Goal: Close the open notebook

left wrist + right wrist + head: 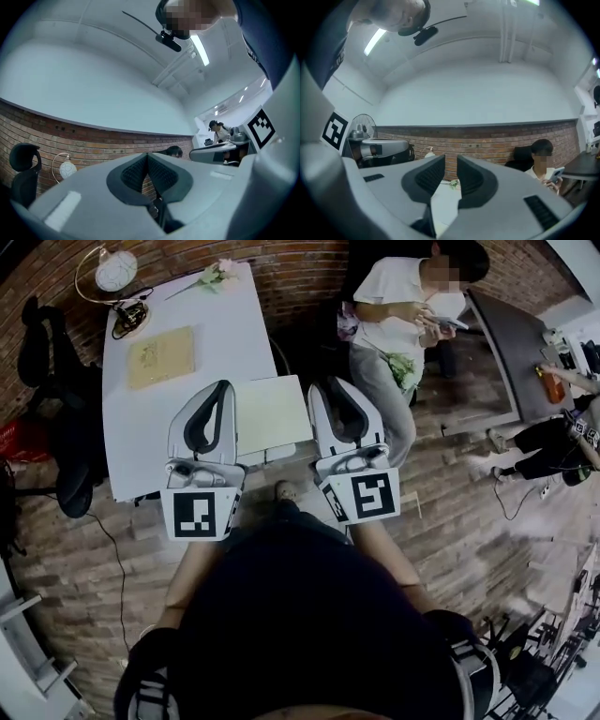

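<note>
The white bench (131, 437) stands on a brick floor (450, 474), with a black office chair (56, 381) at its left side. The pale cream notebook (272, 413) lies flat at the bench's near right corner, one plain face upward; I cannot tell whether that face is a cover or a page. In the head view it shows between the two tools, each overlapping one of its side edges.

The left tool (222, 385) has its jaws together at the tips, with nothing between them. The right tool (330, 385) has its jaws a narrow gap apart, also with nothing in them.

Farther back on the bench lie a tan book (161, 356), a round lamp (115, 270) with a cable, and a sprig of flowers (217, 276). A seated person (403, 315) is beyond the bench's right side.
</note>
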Tool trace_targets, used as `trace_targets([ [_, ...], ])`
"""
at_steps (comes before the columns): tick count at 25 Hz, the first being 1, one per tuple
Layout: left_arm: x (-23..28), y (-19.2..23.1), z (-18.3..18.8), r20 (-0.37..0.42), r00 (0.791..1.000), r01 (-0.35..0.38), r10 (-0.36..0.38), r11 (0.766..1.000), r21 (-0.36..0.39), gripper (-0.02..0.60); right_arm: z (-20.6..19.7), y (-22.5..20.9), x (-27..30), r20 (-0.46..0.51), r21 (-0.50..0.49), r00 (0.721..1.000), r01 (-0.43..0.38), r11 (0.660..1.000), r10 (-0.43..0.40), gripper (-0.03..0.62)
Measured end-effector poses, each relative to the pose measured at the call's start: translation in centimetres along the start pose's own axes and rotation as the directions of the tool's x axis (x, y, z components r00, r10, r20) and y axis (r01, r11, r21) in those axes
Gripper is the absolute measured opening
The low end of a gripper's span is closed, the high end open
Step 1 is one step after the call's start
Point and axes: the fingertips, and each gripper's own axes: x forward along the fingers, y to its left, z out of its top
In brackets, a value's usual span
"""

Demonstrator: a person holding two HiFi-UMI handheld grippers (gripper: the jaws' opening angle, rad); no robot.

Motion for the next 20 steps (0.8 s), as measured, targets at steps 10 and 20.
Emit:
trace_targets([
  [10, 1.0, -0.2, -1.5, -0.068, 0.990, -0.125, 0.127, 0.992, 0.032, -0.005, -2.3, -1.9, 1.7, -0.005, 0.056, 0.993, -0.114, 0.992, 0.114, 0.048],
  [20, 0.9, -0.3, -4.8, -0.145, 0.982, -0.117, 0.122, 0.992, 0.038, -0.005, -5.2, -0.9, 2.6, -0.037, 0.092, 0.988, -0.146, 0.985, 0.150, 0.048],
])
